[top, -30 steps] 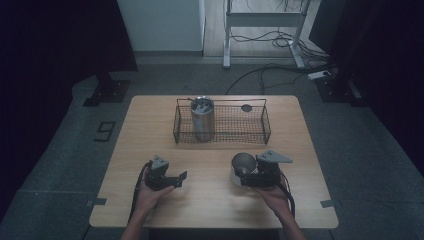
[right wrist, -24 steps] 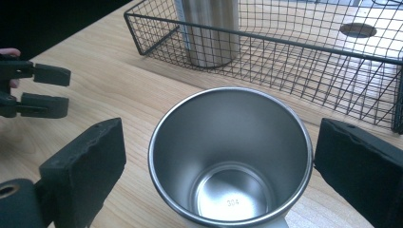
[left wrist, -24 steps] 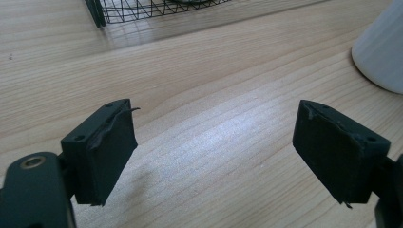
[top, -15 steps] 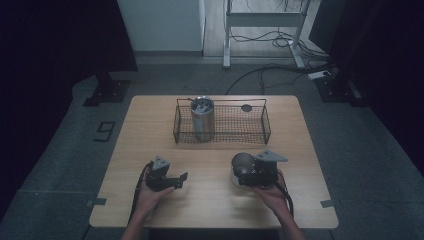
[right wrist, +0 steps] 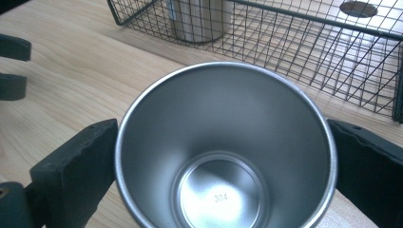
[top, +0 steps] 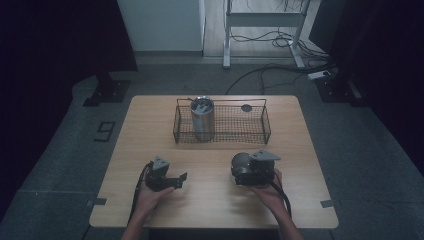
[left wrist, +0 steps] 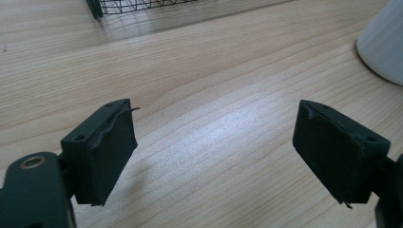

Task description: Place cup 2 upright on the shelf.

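A steel cup stands upright on the wooden table at the front right, and I look down into it. My right gripper reaches around it from the right. Its jaws have just been opening, and they now stand on either side of the cup, close to its wall. At the front left my left gripper lies low over the table and points right. Its jaws are apart with bare wood between them.
A black wire basket sits at the back middle and holds a second steel cup at its left end. A dark round disc lies near its back right. A pale rounded thing sits at the left gripper view's right edge.
The right gripper has edged slightly to the left around the cup. The cup and the left gripper have kept still.
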{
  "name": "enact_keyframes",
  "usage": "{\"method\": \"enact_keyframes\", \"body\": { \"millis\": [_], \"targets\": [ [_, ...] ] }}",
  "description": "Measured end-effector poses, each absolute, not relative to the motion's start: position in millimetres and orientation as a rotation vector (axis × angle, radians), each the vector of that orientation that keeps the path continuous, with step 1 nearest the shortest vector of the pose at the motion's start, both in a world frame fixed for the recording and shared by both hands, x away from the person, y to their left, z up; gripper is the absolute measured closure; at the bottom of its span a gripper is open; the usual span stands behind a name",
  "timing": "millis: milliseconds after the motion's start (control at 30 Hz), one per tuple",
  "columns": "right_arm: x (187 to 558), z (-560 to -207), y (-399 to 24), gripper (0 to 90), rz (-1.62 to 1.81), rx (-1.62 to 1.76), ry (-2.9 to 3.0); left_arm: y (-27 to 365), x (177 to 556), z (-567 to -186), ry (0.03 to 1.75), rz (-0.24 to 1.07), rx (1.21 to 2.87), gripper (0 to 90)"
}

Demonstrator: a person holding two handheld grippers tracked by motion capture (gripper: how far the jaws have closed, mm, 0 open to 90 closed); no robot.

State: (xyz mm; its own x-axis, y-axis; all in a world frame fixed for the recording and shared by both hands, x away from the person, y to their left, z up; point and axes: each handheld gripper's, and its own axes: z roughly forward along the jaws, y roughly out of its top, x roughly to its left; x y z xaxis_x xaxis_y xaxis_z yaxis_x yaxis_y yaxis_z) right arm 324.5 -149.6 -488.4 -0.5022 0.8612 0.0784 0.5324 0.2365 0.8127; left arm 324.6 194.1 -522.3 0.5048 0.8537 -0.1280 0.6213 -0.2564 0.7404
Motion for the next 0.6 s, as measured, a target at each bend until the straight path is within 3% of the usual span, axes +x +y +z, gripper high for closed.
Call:
{"method": "enact_keyframes", "body": {
  "millis": [600],
  "targets": [
    [325.4,-491.8,-147.7,5.7,1.132,1.215,2.167,195.1,324.6,-523.6,1.216,0.382,1.985,14.5]
  ]
}}
